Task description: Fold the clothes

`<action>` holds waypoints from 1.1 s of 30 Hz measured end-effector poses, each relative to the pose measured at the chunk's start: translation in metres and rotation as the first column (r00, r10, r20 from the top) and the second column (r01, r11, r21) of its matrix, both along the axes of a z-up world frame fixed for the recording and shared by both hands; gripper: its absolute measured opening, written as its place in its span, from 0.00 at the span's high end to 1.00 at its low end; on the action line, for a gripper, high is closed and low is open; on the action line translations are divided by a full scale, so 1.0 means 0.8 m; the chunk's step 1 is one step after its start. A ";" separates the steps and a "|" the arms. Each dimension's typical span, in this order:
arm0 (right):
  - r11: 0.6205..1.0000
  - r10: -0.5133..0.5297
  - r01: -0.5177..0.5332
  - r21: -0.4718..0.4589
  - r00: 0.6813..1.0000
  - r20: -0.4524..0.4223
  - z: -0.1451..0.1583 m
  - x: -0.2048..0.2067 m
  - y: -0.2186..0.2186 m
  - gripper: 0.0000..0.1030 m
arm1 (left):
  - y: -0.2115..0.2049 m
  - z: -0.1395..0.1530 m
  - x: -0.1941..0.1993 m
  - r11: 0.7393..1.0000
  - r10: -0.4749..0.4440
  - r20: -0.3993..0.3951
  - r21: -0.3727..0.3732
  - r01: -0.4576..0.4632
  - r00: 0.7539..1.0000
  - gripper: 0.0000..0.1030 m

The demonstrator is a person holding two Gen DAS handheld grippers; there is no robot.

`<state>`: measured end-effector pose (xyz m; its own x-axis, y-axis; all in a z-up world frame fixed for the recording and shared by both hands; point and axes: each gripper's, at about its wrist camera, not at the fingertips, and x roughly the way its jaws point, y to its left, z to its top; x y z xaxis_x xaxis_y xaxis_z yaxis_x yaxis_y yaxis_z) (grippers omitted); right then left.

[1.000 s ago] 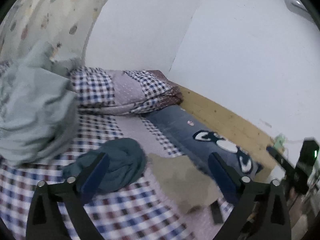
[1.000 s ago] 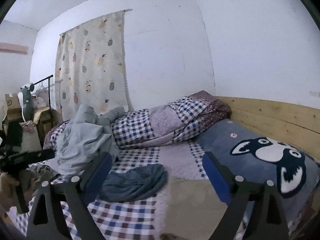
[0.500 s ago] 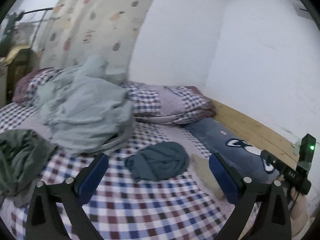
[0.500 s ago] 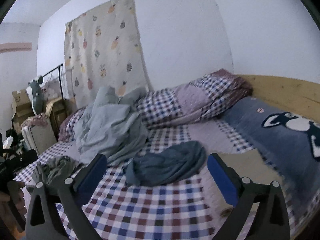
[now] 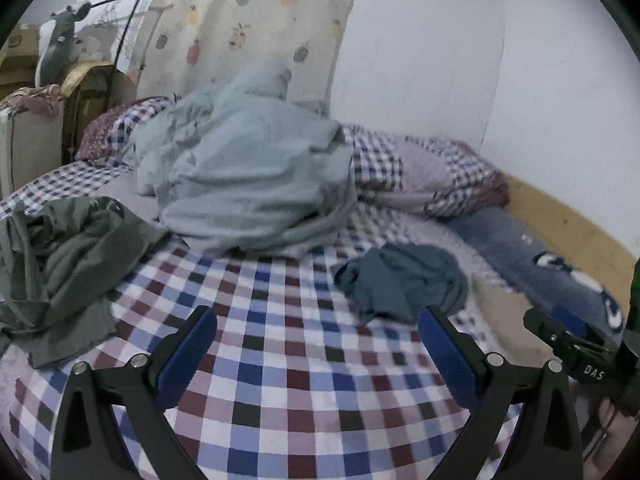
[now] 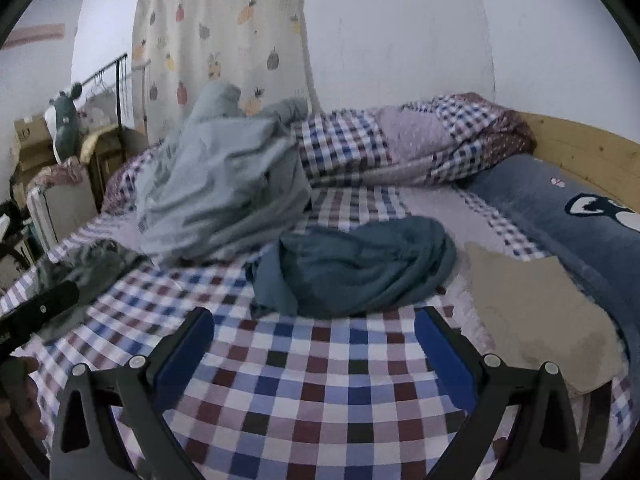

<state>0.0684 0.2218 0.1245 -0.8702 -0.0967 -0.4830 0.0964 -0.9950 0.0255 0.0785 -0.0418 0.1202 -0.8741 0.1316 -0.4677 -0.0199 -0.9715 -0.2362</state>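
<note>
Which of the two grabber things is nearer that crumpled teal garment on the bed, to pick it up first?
Probably the right gripper: the teal garment lies straight ahead between its open fingers. From the left gripper, also open and empty, the garment sits off to the right and farther.

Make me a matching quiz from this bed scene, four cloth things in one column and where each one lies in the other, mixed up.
Things:
1. teal garment
2. pale grey-blue garment
3. olive green garment
4. navy cartoon-face pillow

Places:
A. along the wooden bed rail, at the right side
B. at the left edge of the bed, crumpled
C. heaped high at the back, in front of the fruit-print curtain
D. bunched in the middle of the checked sheet, just ahead of the open right gripper

Pairs: 1-D, 2-C, 3-B, 4-A
</note>
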 end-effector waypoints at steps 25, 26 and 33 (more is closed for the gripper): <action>1.000 -0.019 0.018 0.004 0.963 0.267 -0.141 -0.074 0.015 0.00 | 0.044 -0.136 -0.083 0.993 -0.052 0.269 -0.087 0.078 0.962 0.01; 1.000 -0.014 0.012 0.009 0.961 0.275 -0.144 -0.075 0.012 0.00 | 0.045 -0.138 -0.084 0.992 -0.048 0.272 -0.097 0.077 0.961 0.01; 0.999 -0.002 -0.010 0.038 0.951 0.308 -0.162 -0.078 0.001 0.00 | 0.052 -0.145 -0.086 0.987 -0.033 0.281 -0.143 0.076 0.959 0.01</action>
